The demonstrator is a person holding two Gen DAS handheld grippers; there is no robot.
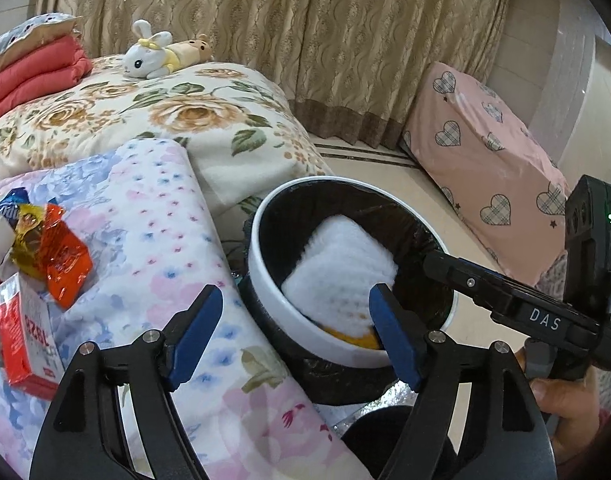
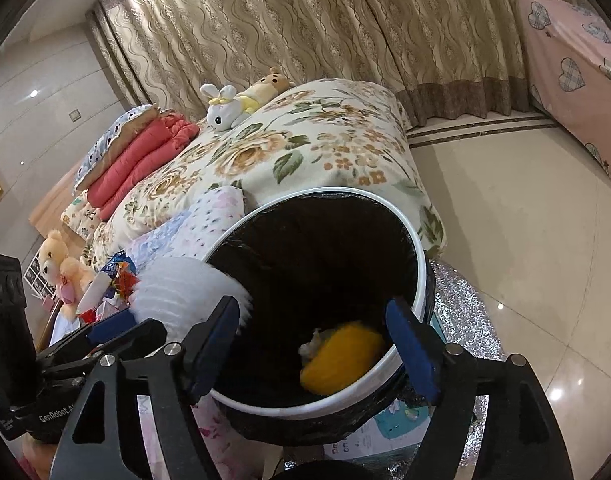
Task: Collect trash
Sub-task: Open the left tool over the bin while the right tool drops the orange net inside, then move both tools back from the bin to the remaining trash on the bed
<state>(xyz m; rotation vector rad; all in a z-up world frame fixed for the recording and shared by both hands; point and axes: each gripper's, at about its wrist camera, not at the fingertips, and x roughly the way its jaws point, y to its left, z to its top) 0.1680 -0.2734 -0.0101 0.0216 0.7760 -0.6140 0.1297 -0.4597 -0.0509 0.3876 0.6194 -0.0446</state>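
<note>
Now the left gripper (image 1: 295, 332) and the right gripper (image 2: 313, 346) both hang with blue pads spread wide and nothing between them, poised over the white-rimmed trash bin (image 2: 415, 240) lined with a black bag. A white ribbed packet (image 1: 341, 268) is at the bin's mouth, blurred; a yellow wrapper (image 2: 343, 354) lies inside. More trash remains on the floral quilt (image 1: 173, 216): an orange wrapper (image 1: 63, 260) and a red-and-white carton (image 1: 25, 332).

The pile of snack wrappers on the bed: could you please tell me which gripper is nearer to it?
Left. The left gripper hangs open over the bed edge beside the bin, with the wrappers just to its left. The right gripper is open over the bin mouth, farther from them.
</note>
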